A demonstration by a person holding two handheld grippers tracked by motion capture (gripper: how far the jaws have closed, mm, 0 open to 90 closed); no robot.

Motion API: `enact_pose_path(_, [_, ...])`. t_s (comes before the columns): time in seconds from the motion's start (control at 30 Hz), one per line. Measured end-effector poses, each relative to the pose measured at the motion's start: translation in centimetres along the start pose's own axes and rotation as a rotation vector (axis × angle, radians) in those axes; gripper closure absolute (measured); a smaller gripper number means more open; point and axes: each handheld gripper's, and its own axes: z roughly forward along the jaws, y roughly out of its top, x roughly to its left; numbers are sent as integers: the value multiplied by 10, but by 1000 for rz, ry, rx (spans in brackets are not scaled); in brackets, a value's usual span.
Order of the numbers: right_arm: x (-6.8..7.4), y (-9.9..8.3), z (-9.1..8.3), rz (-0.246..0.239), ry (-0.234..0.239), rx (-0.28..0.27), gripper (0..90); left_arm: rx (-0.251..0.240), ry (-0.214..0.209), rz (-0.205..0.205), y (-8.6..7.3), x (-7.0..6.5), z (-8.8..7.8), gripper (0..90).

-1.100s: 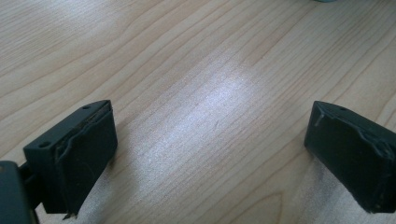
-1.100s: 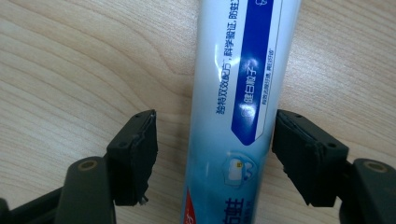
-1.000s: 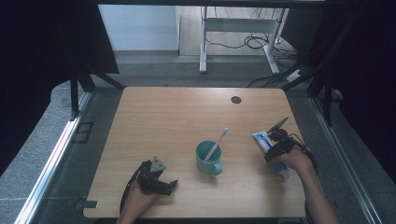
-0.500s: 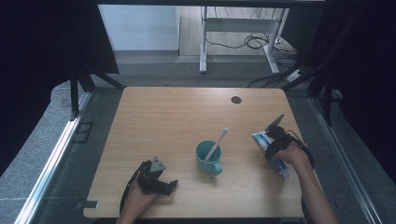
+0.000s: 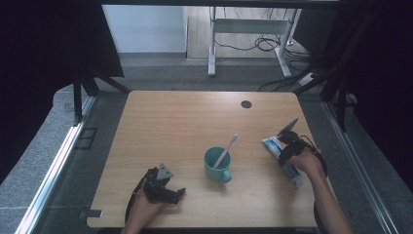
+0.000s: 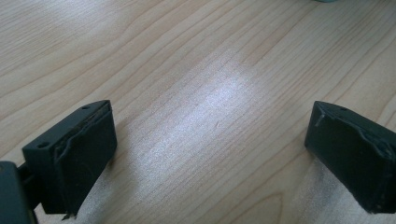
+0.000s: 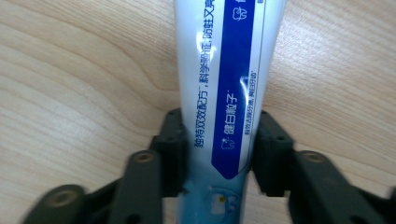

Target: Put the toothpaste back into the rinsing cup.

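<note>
Table [image 5: 170, 117]: cup [image 5: 217, 165] near centre, toothbrush [image 5: 227, 149] in it; tube [image 5: 282, 153] right of cup, between right gripper [image 7: 218, 149] jaws; left gripper [image 5: 168, 190] near left of cup.

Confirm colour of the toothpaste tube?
White toothpaste tube with a dark blue panel and blue print, shading pale blue near the jaws; clearest in the right gripper view.

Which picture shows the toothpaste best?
The right gripper view: the toothpaste tube is close up, blue label readable, with the right gripper closed on its sides. The high view shows the tube small, lying on the table partly under the hand. The left gripper view gives bare tabletop.
</note>
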Motion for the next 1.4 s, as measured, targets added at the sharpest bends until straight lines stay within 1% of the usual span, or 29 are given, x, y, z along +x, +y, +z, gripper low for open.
enact_pose_path(0.1, [1,-1,-2,-9,-4,-11,690,2,1,0,0,0,0,21])
enact_pose_path(0.23, [3,-3,-4,-29,-7,-18,710,0,0,-1,0,0,0,20])
enact_pose_path(0.3, [4,-4,-4,-32,-2,-21,713,0,0,-1,0,0,0,20])
enact_pose_path(0.37, [6,-6,-4,-48,11,-28,718,2,1,0,0,0,0,20])
enact_pose_path(0.5, [11,-9,-5,-77,12,-46,720,2,1,0,0,0,0,20])
enact_pose_path(0.57, [12,-11,-7,-83,19,-59,720,1,0,0,0,0,0,20])
enact_pose_path(0.7, [12,-15,-10,-89,18,-86,720,2,1,0,0,0,0,20])
enact_pose_path(0.77, [11,-16,-11,-95,18,-91,720,3,1,0,0,0,0,20])
enact_pose_path(0.87, [11,-22,-17,-98,29,-122,721,3,2,0,0,0,0,20])
enact_pose_path(0.93, [11,-25,-20,-105,28,-140,721,3,2,-1,0,0,0,20])
enact_pose_path(0.97, [11,-25,-20,-105,28,-140,721,3,2,-1,0,0,0,20])
enact_pose_path(1.0, [12,-28,-23,-112,31,-157,721,3,2,0,0,0,0,20])
enact_pose_path(1.03, [12,-28,-23,-112,31,-157,721,3,2,0,0,0,0,20])
enact_pose_path(1.1, [14,-32,-27,-120,32,-181,720,3,2,-1,0,0,0,20])
enact_pose_path(1.2, [16,-35,-30,-126,34,-193,720,3,2,0,0,0,0,20])
enact_pose_path(1.27, [17,-39,-33,-133,45,-214,721,3,2,0,0,0,0,20])
enact_pose_path(1.33, [18,-40,-34,-134,43,-219,721,3,2,0,0,0,0,20])
enact_pose_path(1.4, [20,-43,-37,-146,42,-238,721,3,4,-1,0,0,0,20])
